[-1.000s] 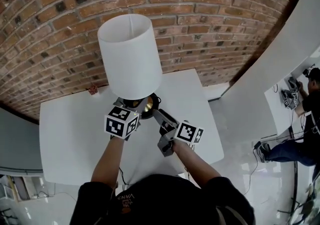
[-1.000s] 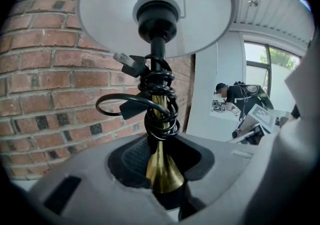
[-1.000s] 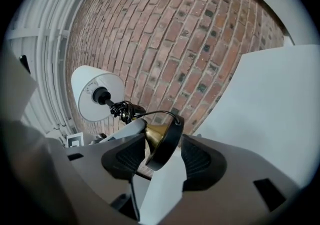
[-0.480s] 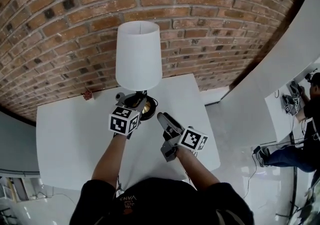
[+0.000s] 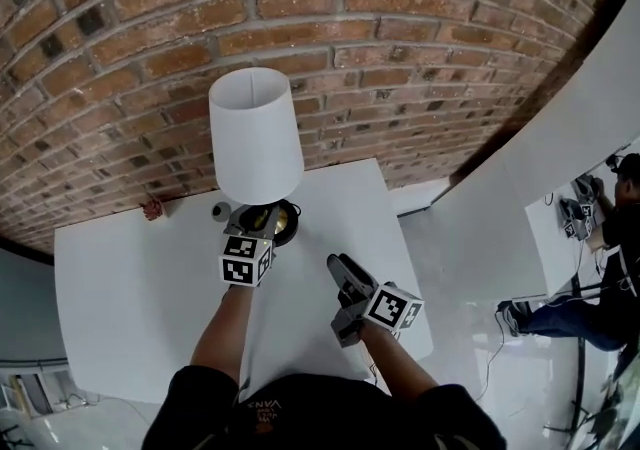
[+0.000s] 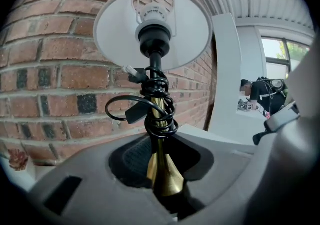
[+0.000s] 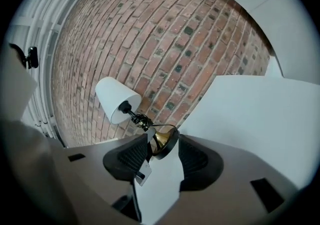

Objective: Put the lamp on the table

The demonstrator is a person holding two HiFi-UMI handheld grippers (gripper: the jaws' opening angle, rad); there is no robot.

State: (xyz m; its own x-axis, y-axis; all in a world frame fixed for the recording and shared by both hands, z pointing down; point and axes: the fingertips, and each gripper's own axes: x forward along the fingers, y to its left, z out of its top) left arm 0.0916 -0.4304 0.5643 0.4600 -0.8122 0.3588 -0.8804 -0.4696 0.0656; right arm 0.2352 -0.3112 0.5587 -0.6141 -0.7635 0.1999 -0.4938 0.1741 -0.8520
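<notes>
We look steeply down from above the left tongs [image 5: 252, 228] and right tongs [image 5: 345, 273]. Each tongs camera faces along its jaws, close up. All 3 views share the lamp [image 5: 255, 133].

The white table [image 5: 130, 308] bears the lamp [image 5: 255, 133] and a small reddish object [image 5: 152, 208] near its back edge.

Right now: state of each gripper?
Left gripper: closed on lamp stem.
Right gripper: open, closing, empty.
</notes>
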